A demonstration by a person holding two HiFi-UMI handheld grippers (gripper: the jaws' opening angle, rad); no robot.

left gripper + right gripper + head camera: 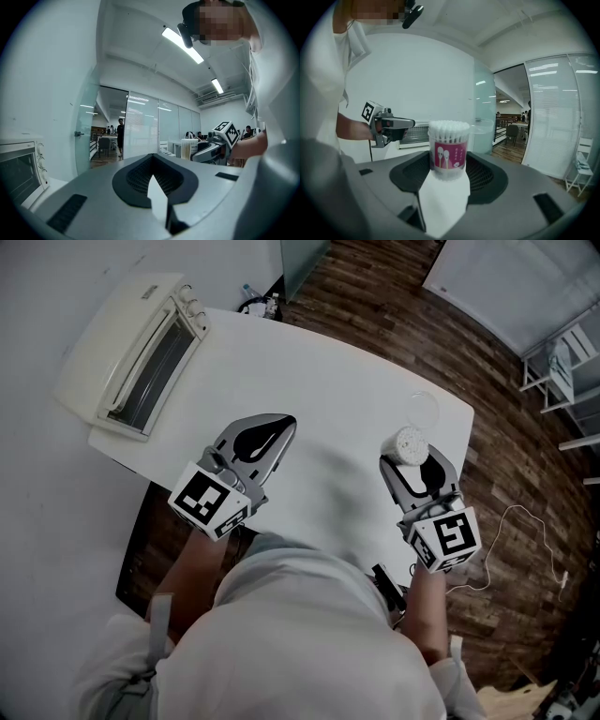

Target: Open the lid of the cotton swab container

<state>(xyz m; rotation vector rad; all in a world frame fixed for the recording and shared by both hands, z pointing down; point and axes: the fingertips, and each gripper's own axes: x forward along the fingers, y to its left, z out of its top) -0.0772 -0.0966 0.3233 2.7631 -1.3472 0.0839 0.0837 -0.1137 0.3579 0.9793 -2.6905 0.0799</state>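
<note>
The cotton swab container (409, 443) stands upright on the white table (319, 371), full of white swabs and with no lid on it. Its pink label faces the right gripper view (448, 154). The clear lid (424, 410) lies on the table just beyond it, and shows behind the container (485, 133). My right gripper (417, 463) is open, its fingertips on either side of the container's near face without pressing it. My left gripper (286, 424) hovers to the left, shut and empty; its view shows the container (189, 149) and the right gripper (216, 143) ahead.
A cream toaster oven (141, 352) sits at the table's far left corner, also seen in the left gripper view (18, 166). The table's right edge lies close beyond the lid, with wooden floor and a white cable (525, 521) below.
</note>
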